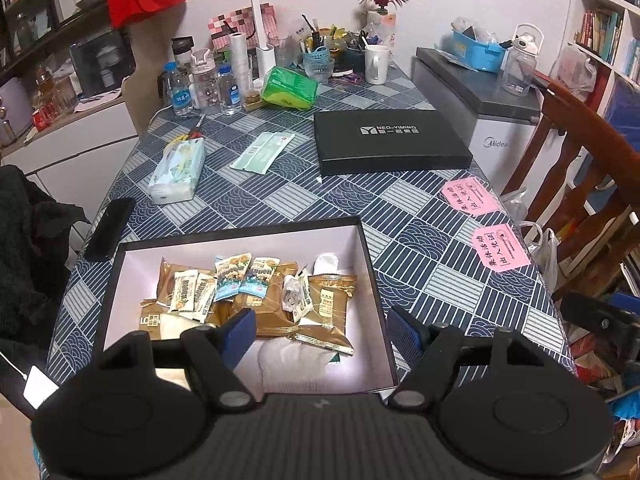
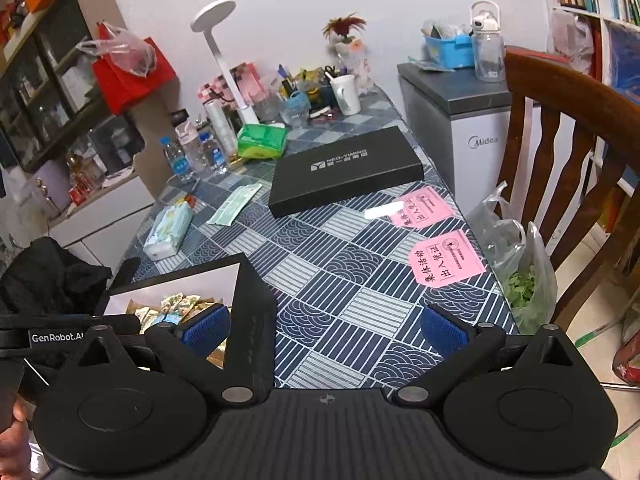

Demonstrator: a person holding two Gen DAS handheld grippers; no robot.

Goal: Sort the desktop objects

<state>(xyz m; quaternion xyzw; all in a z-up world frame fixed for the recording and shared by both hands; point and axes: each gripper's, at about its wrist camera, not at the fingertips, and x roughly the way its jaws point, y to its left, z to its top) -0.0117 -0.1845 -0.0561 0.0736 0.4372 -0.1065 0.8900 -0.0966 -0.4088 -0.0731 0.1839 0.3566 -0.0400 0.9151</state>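
Note:
An open black box (image 1: 372, 276) with a pale inside stands at the table's near edge. It holds several gold and white snack packets (image 1: 256, 300) and a white knitted glove (image 1: 294, 362). My left gripper (image 1: 322, 330) hangs open over the box's near half, nothing between its blue pads. The box's black lid (image 1: 388, 142) lies flat farther back on the table. My right gripper (image 2: 325, 328) is open above the tablecloth, just right of the box's right wall (image 2: 256, 320), holding nothing. Two pink cards (image 2: 446, 258) lie to its right.
A tissue pack (image 1: 178, 172), a pale green sachet (image 1: 262, 152), a green packet (image 1: 290, 88), water bottles (image 1: 180, 90) and a white mug (image 1: 376, 64) stand farther back. A black phone (image 1: 108, 230) lies left of the box. A wooden chair (image 2: 560, 160) and a bag of greens (image 2: 520, 280) are at the right.

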